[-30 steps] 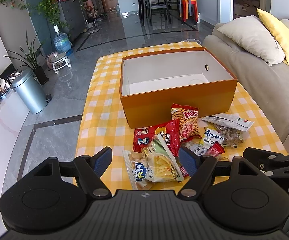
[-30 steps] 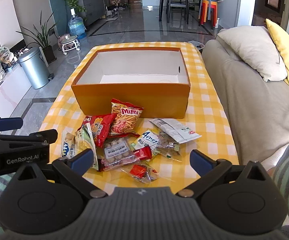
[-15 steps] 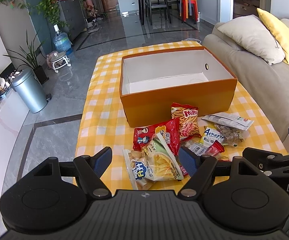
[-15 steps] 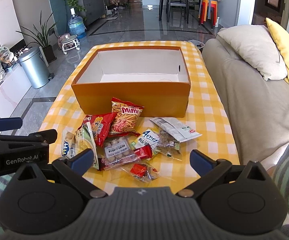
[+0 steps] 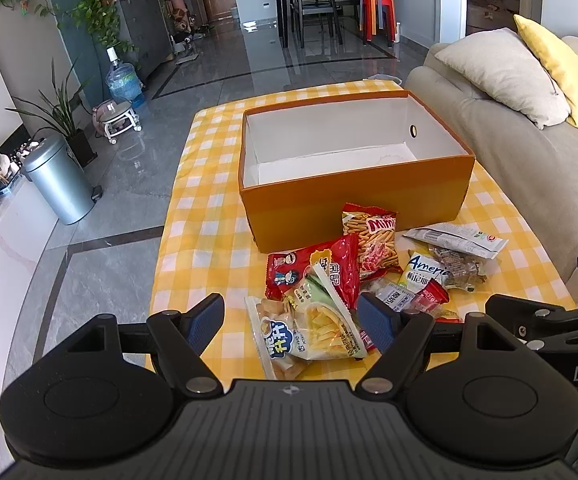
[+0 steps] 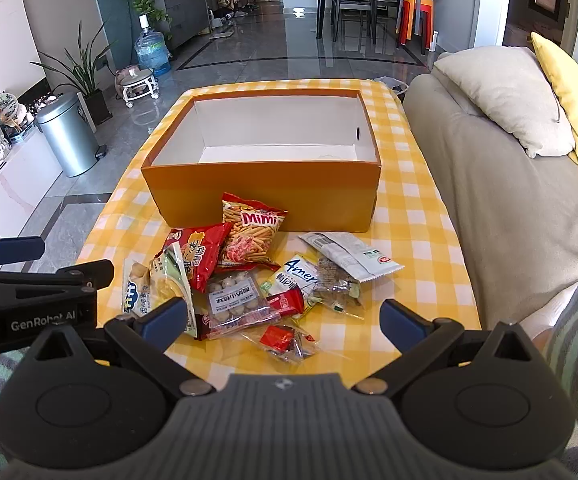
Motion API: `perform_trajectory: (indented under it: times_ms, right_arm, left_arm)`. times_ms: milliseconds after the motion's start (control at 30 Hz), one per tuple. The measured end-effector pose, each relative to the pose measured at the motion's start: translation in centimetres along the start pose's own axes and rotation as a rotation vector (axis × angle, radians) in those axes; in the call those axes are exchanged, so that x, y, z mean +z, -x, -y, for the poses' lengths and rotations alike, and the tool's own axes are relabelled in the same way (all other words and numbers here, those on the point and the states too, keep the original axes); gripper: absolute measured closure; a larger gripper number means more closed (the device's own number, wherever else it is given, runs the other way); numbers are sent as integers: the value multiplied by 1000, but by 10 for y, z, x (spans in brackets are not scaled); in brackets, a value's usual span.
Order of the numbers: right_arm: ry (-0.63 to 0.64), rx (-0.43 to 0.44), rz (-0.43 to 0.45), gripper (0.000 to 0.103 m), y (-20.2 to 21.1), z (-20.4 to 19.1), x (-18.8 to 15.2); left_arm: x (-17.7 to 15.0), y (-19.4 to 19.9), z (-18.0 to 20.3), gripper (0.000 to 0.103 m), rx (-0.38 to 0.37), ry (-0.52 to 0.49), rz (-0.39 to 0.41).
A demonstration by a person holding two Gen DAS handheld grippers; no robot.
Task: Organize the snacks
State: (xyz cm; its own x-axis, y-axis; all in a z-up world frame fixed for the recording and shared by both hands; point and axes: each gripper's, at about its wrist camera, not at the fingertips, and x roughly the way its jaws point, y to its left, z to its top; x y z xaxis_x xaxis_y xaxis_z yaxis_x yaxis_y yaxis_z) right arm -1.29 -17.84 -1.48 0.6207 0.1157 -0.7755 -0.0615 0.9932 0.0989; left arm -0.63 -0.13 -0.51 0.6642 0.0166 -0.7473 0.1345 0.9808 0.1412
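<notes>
The snack packets [image 6: 245, 276] lay heaped on the near half of the yellow checked table [image 6: 413, 248], just before the open, empty orange box [image 6: 265, 188]. Bare cloth ran down the table's left edge. The left claw [image 5: 291, 320] and right claw [image 6: 283, 316] both hung above the heap, fingers apart, holding nothing.

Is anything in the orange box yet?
No, the orange box shows only its bare white inside, and the snack packets lie on the tablecloth before it.
</notes>
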Motion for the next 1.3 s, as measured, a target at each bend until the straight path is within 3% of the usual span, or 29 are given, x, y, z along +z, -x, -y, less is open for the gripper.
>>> perform_trajectory:
  times_ms: [1133,1300]
  right_arm:
    - [4,-1,-23,4,-4,-1,-1]
    - [10,4,-19,4,-5,0,1]
  left_arm:
    - [-1,-1,1,14,-1,-2,-2]
    - [0,-1,0,15,-41,0,-13]
